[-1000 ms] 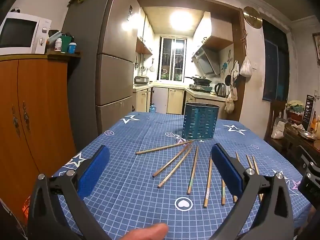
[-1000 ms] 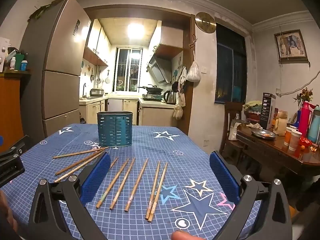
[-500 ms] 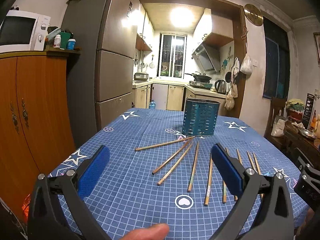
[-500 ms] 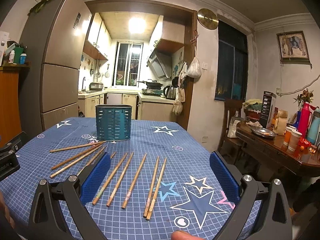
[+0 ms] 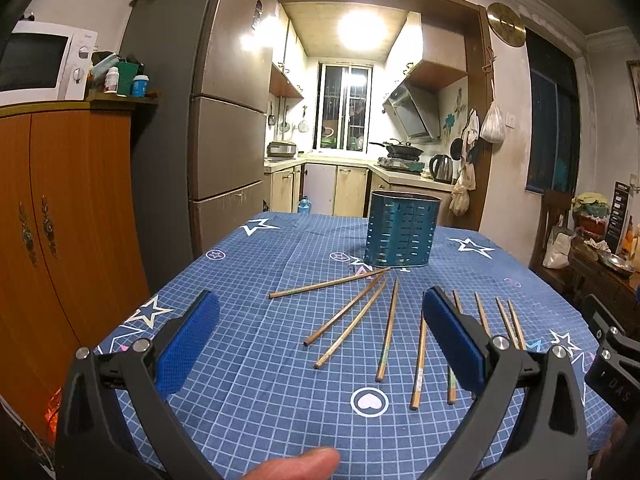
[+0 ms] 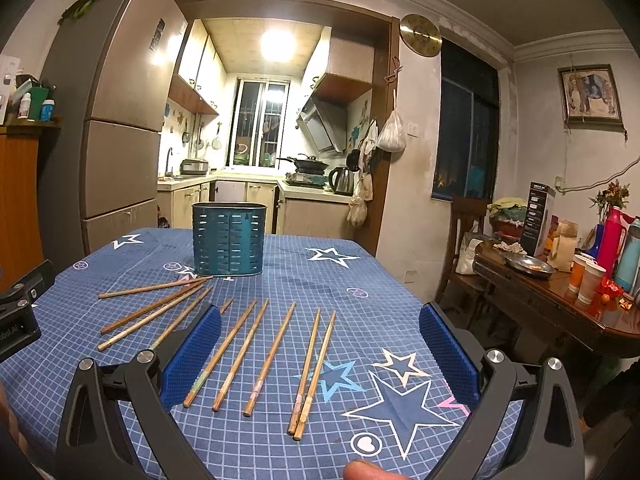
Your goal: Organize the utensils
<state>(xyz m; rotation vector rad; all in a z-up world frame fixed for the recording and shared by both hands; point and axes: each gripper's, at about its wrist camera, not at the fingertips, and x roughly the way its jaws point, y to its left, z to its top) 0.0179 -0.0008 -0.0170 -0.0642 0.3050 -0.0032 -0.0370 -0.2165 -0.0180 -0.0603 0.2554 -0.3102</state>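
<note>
Thin wooden chopsticks (image 6: 276, 354) lie fanned on the blue star-patterned tablecloth (image 6: 360, 288), just in front of the slotted teal metal utensil holder (image 6: 229, 239). Left gripper (image 5: 320, 344) and right gripper (image 6: 320, 354) hover spread wide, empty. The sticks look light, stiff and prone to rolling; pinching near mid-length seems best.

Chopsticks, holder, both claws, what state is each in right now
Chopsticks: lying loose, fanned out on the tablecloth.
Teal holder: upright, nothing sticking out.
Left claw: open, holding nothing.
Right claw: open, holding nothing.
</note>
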